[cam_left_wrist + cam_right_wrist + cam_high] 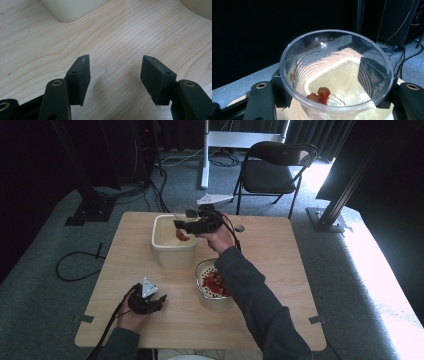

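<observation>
Right gripper view: clear ribbed cup (336, 75) holding red pieces (320, 95).

Curtained lab: rig frames (345, 190), cables (75, 265)

one cream tub (172, 245), one bowl (212, 292), one cup (335, 75), one chair (275, 167)

At frame centre, the right gripper (186, 223) held a clear plastic cup (181, 215) over the cream square tub (172, 242) (left gripper (161, 300) rested lower left).
</observation>
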The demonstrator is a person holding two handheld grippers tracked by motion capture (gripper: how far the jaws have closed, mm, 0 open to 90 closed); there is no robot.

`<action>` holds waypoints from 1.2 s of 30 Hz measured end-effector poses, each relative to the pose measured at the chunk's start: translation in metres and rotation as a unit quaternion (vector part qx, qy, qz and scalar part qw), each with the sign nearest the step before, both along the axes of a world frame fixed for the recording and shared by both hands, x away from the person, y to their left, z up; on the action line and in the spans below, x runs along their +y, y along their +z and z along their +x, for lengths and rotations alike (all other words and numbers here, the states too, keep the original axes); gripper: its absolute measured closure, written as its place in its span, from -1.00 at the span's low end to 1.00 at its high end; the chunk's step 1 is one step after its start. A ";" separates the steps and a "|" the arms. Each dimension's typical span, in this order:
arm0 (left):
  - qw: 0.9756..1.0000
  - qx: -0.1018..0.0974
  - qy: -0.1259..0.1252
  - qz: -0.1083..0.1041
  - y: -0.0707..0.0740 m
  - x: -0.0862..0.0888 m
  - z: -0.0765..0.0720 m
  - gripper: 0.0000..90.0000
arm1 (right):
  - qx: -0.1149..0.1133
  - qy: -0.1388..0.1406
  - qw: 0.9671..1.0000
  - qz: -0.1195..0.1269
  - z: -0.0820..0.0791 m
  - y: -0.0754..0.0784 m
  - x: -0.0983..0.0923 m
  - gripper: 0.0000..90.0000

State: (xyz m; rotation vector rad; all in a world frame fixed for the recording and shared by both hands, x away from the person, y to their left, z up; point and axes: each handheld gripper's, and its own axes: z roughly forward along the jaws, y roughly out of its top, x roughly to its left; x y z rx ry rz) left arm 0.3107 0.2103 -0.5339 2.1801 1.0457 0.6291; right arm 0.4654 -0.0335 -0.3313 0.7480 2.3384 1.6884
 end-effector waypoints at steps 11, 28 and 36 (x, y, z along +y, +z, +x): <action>1.000 -0.001 0.000 0.002 0.000 0.000 0.000 -0.07 | -0.001 -0.002 1.000 -0.015 0.005 0.003 0.019 -0.30; 1.000 -0.003 0.002 0.002 0.001 0.002 -0.001 -0.07 | 0.009 -0.009 1.000 -0.027 0.021 0.004 0.046 -0.30; 1.000 -0.003 0.003 0.002 0.001 0.002 -0.002 -0.07 | 0.003 -0.024 0.999 -0.025 0.027 0.005 0.058 -0.44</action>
